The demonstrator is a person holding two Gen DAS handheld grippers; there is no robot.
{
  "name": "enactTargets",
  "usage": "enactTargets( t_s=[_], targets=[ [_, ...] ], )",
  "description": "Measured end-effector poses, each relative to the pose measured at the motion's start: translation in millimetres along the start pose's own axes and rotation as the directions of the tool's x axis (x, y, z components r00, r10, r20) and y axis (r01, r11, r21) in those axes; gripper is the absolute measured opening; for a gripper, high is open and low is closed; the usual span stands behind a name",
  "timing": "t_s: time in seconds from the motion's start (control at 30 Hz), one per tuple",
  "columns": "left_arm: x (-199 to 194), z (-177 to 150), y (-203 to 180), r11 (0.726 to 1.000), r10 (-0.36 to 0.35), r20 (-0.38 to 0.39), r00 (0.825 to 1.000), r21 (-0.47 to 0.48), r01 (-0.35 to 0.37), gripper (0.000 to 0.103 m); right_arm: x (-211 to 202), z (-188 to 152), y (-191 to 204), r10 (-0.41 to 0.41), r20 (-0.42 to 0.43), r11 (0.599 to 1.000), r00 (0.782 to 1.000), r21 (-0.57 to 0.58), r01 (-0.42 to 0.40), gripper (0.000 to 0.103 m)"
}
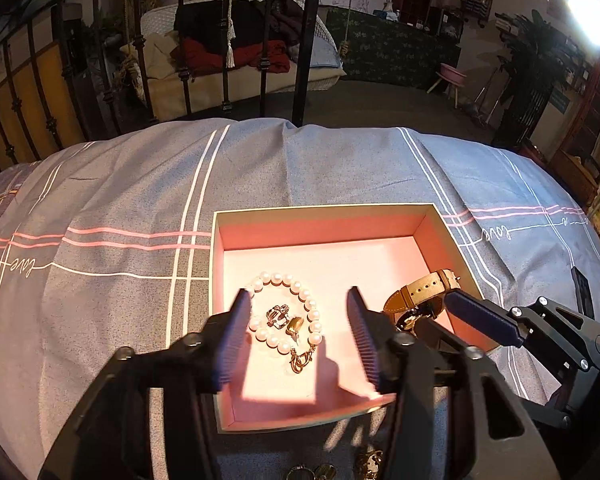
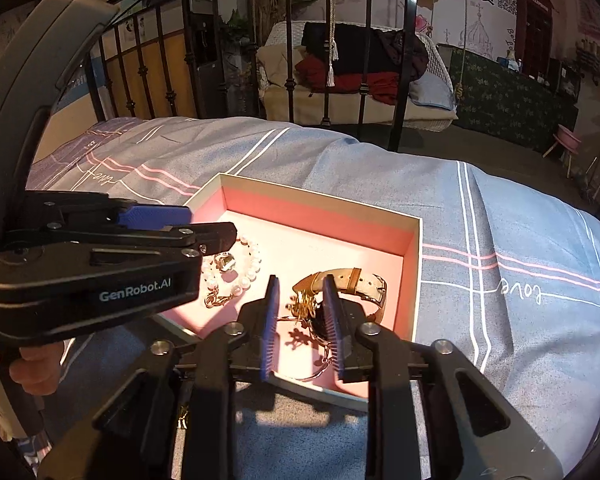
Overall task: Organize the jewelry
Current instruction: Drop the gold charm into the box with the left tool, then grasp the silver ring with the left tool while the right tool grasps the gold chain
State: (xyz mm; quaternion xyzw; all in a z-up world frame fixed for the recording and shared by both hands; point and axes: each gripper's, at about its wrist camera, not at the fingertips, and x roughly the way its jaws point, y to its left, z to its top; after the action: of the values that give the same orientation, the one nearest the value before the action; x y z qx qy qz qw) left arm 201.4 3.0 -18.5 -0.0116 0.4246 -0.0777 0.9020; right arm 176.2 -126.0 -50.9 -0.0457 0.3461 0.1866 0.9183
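Shallow pink-lined cardboard box (image 1: pixel 324 210) sits on grey striped bedsheet (image 1: pixel 120 184). Inside: white pearl bracelet w/ gold clasp (image 1: pixel 314 314), small silver ring (image 1: pixel 278 316), tan leather-strap watch (image 2: pixel 356 280), thin gold chain pieces (image 2: pixel 304 304). Left gripper (image 1: pixel 298 336) spread wide above bracelet, holding nothing. Right gripper (image 2: pixel 302 320) partly closed over chain; grip can't be confirmed.

My tongs (image 1: pixel 298 336) are matt black plastic with ribbed blue pads (image 1: pixel 363 336). The box (image 1: pixel 324 210) looks like matt card, pink inside. Glossy pearls (image 1: pixel 284 312), shiny gold metal clasp (image 1: pixel 300 362), tan leather strap (image 1: pixel 424 286), woven cloth bedcover (image 1: pixel 120 200).
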Motion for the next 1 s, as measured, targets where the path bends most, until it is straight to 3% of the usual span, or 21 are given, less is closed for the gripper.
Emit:
enactTargets(
  t_s=[0.03,0.17,0.3,0.5,0.7,0.8,0.93,1.0],
  targets=[
    [-8,-2,0,1.000,-0.009,0.020,1.000,0.002,0.009,0.059,-7,-2,0,-0.003,0.018,1.000,1.000,0.006,0.002,0.048],
    [-36,-21,-6,0.999,-0.046,0.053,0.998,0.030,0.044,0.059,-32,-20,-1,0.017,0.035,0.999,0.999,0.037,-0.018,0.049],
    [-54,-58,-6,0.996,-0.079,0.055,0.995,0.055,0.076,0.059,-45,-53,1,0.044,0.007,0.996,0.999,0.074,-0.045,0.049],
    [-40,-109,9,0.998,-0.031,-0.035,0.999,0.052,0.032,0.055,-36,-86,8,0.111,-0.083,0.988,0.990,0.117,-0.101,0.049],
    [-27,-116,12,0.997,0.014,-0.074,0.997,0.071,-0.009,0.052,-28,-81,25,0.139,-0.108,0.989,0.984,0.070,-0.132,0.048],
    [-25,-116,12,0.997,0.019,-0.070,0.997,0.079,-0.014,0.052,-19,-77,35,0.149,-0.138,0.989,0.979,0.036,-0.145,0.039],
    [-24,-118,11,0.996,0.027,-0.062,0.998,0.090,-0.022,0.052,-7,-70,42,0.145,-0.167,0.989,0.975,0.013,-0.145,0.033],
    [-24,-118,11,0.996,0.027,-0.061,0.998,0.090,-0.022,0.052,-4,-69,43,0.141,-0.176,0.990,0.974,0.001,-0.144,0.024]
  ],
)
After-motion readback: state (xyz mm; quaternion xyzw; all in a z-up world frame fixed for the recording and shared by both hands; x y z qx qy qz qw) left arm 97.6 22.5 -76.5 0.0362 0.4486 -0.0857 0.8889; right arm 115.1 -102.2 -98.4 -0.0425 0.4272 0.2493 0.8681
